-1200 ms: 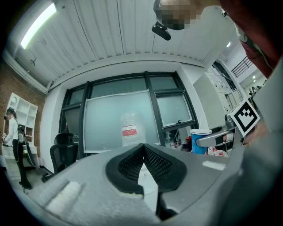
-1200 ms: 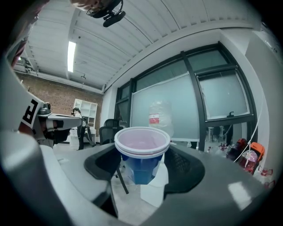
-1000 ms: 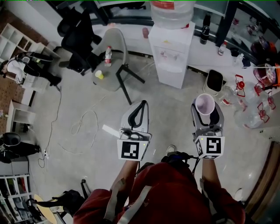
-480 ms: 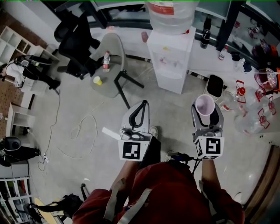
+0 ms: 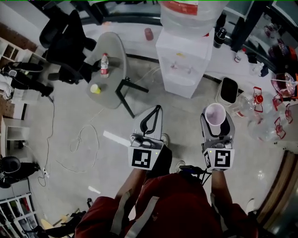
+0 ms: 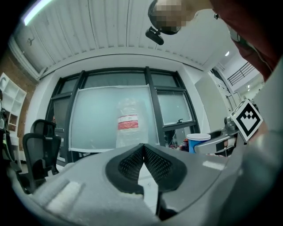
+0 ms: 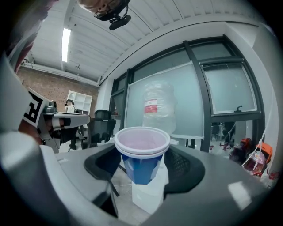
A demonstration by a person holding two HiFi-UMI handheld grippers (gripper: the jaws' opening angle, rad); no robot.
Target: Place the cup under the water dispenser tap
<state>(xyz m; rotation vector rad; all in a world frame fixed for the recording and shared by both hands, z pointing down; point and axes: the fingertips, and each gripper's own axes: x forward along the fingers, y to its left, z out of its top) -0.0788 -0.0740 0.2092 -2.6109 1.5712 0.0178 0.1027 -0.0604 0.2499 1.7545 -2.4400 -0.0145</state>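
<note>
**While the left gripper (image 5: 156,111) is empty, the right gripper (image 5: 215,122) carries the cup (image 5: 215,113)**

Where the head view takes in the floor, a grey chair (image 5: 114,51) stands at upper left with a plastic bottle (image 5: 104,65) and a small yellow cup (image 5: 95,88) on its seat. Left of centre, the left gripper hangs over the floor, jaws pressed together on nothing. The white water dispenser (image 5: 179,60) stands at top centre under its large bottle (image 5: 186,14). Right of centre, the right gripper pinches the blue cup, upright, well apart from the dispenser.
</note>
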